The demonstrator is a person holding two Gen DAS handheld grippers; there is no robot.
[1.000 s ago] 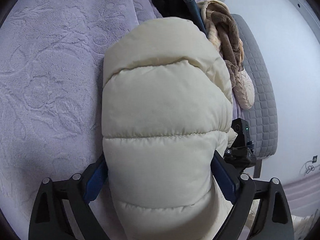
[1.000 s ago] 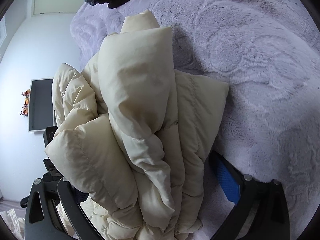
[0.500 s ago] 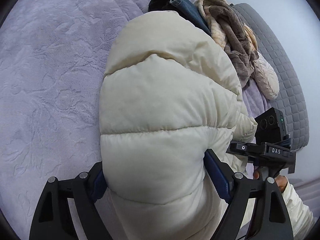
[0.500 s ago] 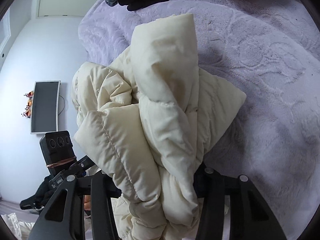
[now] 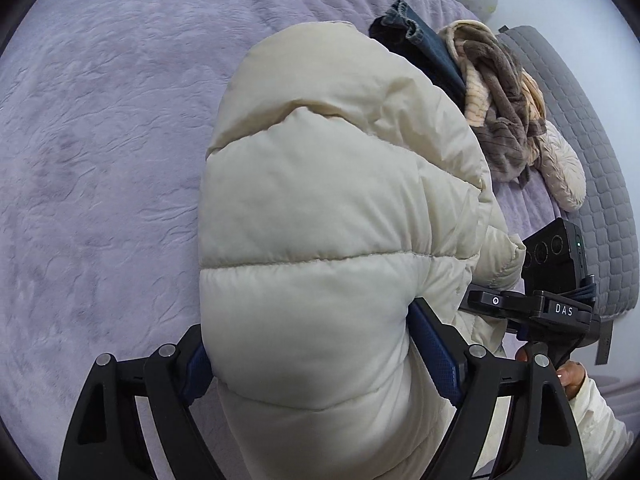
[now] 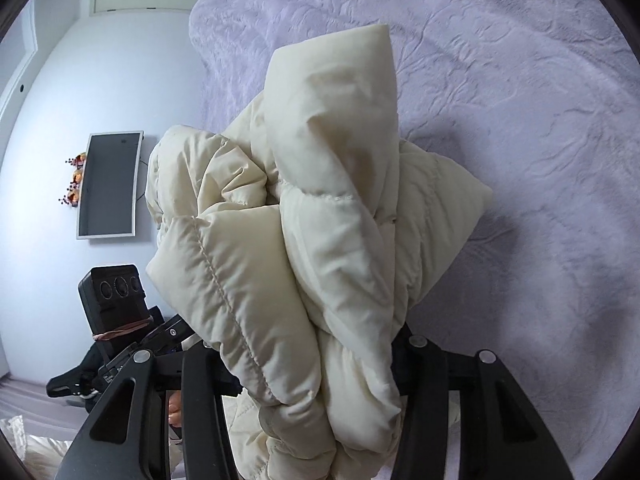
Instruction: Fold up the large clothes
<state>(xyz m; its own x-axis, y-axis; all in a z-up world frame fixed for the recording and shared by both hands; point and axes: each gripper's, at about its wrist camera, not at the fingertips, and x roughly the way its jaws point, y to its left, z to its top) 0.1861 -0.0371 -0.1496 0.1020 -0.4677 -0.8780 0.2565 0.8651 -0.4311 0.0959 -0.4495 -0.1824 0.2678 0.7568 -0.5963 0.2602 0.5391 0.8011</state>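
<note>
I hold the cream puffer jacket (image 5: 328, 248) with both tools; it fills the centre of each wrist view, lifted above the lilac bed cover (image 5: 100, 160).

Left tool (image 5: 316, 364): the jaws have closed slightly in the last second, with the jacket between them. They stand wide, and the blue pads press into a thick quilted roll at lower centre of the frame.

Right tool (image 6: 304, 368): the jaws have closed about halfway in the last second and now clamp a bunch of several layers at lower centre of its frame.

Handling, by my judgement: the jacket is light, soft and springy. The filling compresses under the pads and pushes back, and the smooth shell looks slippery, so a shallow bite may slide out. I take hold deep in a fold or along a stitched seam, where the fabric is thinnest and firmest.

Containers: none is in view. A loose pile of other clothes (image 5: 500, 120), including dark denim (image 5: 424, 48), lies at the upper right of the left view, beside a grey quilted headboard (image 5: 592, 140).
</note>
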